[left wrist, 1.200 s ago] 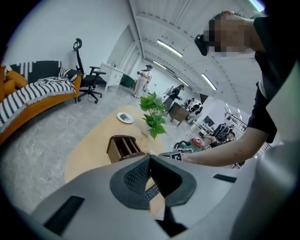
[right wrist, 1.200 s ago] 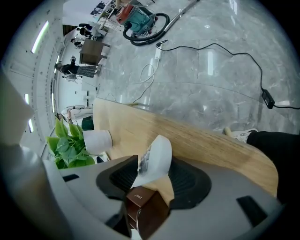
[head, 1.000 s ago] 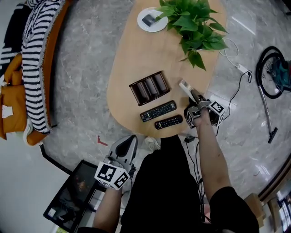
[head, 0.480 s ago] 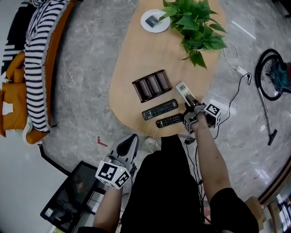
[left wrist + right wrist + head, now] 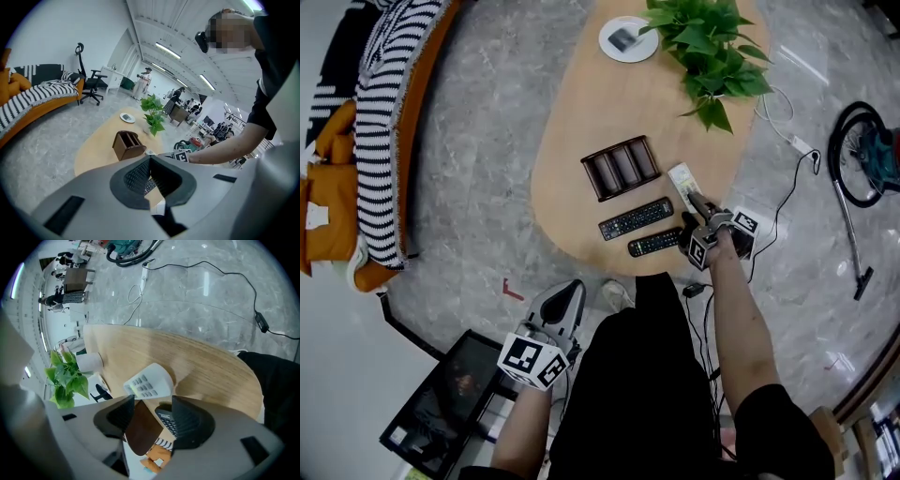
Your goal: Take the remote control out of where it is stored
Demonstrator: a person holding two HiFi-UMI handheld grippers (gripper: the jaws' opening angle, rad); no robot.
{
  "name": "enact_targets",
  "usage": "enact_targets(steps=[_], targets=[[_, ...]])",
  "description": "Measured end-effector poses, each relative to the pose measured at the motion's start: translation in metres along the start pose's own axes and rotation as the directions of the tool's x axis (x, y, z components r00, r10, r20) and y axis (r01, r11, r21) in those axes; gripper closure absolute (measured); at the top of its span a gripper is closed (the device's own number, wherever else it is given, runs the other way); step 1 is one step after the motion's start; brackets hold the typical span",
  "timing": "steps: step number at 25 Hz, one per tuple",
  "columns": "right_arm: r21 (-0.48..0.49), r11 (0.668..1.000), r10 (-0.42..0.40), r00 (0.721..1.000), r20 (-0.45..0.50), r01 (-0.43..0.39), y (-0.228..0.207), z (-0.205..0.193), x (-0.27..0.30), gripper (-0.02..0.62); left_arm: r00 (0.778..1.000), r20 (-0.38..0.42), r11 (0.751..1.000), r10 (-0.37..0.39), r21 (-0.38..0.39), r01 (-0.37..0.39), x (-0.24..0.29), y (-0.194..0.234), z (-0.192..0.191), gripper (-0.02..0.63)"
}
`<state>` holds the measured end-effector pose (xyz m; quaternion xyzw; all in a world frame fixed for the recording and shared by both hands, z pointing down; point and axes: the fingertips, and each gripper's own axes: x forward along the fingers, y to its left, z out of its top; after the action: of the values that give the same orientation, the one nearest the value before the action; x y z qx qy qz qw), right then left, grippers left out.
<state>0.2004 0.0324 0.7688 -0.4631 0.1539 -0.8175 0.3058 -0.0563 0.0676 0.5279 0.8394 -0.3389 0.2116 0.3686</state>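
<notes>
three remote controls lie on the oval wooden worktop (image 5: 581, 103), all outside the brown three-slot holder (image 5: 622, 167). the white remote (image 5: 682, 180) lies just right of the holder, and the longer black remote (image 5: 636, 217) and shorter black remote (image 5: 654, 246) lie side by side nearer the person. the right gripper (image 5: 700, 208) points down at the white remote's near end. its jaws have just been opening and stand spread, with nothing between the pads and the remote just past the tips. the left gripper (image 5: 570, 287) hangs off the worktop, jaws pressed together and empty.
</notes>
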Motion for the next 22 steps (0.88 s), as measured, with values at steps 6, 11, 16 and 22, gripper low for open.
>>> enact_targets(steps=[6, 11, 16, 22], targets=[[-0.059, 0.998, -0.007, 1.000, -0.017, 0.006, 0.000, -0.010, -0.004, 0.360, 1.000, 0.018, 1.000, -0.018, 0.007, 0.017, 0.003, -0.001, 0.002, 0.598], [-0.177, 0.980, 0.083, 0.995, -0.050, -0.091, 0.030, -0.025, -0.014, 0.365, 0.999, 0.042, 0.999, -0.032, 0.041, 0.030, 0.001, -0.003, 0.009, 0.598], [-0.395, 0.910, 0.096, 0.990, -0.099, -0.128, 0.054, -0.060, -0.030, 0.571, 0.995, 0.091, 0.996, -0.045, 0.086, 0.037, -0.004, -0.007, 0.021, 0.598], [-0.750, 0.620, 0.115, 0.972, -0.204, -0.231, 0.082, -0.139, -0.071, 0.588, 0.983, 0.170, 0.992, -0.064, 0.119, 0.044, -0.035, -0.015, 0.033, 0.598]])
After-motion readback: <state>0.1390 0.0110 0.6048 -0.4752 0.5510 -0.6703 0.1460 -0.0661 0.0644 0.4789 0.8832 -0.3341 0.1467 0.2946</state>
